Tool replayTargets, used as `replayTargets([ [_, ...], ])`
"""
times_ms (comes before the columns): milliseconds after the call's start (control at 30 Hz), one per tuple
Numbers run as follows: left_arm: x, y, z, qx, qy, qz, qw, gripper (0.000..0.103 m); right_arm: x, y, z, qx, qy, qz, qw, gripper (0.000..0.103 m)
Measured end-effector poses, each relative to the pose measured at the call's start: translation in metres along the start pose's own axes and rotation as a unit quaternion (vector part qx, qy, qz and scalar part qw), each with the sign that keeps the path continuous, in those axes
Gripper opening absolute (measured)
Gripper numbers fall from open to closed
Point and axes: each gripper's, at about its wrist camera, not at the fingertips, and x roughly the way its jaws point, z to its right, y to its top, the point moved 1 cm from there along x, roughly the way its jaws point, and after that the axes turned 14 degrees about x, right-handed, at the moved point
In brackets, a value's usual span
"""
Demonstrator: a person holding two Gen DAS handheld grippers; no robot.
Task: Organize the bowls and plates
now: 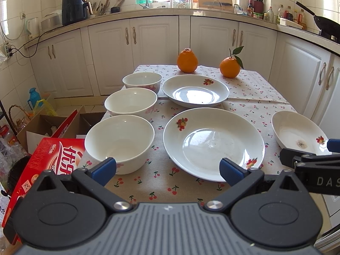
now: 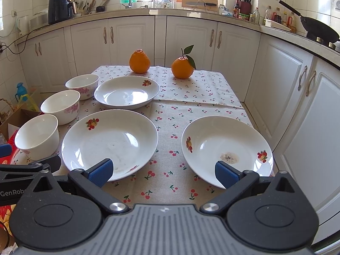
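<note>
Three white bowls stand in a row at the table's left: near, middle, far. Three white fruit-print plates lie apart: a far plate, a near middle plate and a right plate with a brown stain. My left gripper is open and empty above the near table edge, between the near bowl and the middle plate. My right gripper is open and empty, between the middle plate and the right plate.
Two oranges sit at the table's far end on the cherry-print cloth. A red carton and cardboard boxes stand left of the table. White cabinets run behind and along the right.
</note>
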Motion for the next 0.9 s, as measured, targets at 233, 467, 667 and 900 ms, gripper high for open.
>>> replayTargets([
  [233,-0.0005,0.0006,-0.0005,-0.001,0.003,0.000,1.0000,0.102,-0.0005,0.0004,-0.0003,-0.001,0.000,0.001,1.000,0.103],
  [467,-0.0005,0.0008,-0.0013,-0.002,0.003,-0.001,1.0000,0.102,-0.0005,0.0003,-0.0002,-0.001,-0.001,0.001,1.000,0.103],
  [667,-0.0007,0.0006,-0.0011,-0.002,0.004,-0.001,1.0000,0.102,-0.0012,0.0005,-0.0009,-0.003,0.000,0.002,1.000,0.103],
  [900,-0.0007,0.0005,-0.0009,-0.002,0.004,-0.001,1.0000,0.102,-0.0013,0.0005,-0.0007,-0.002,0.000,0.002,1.000,0.103],
])
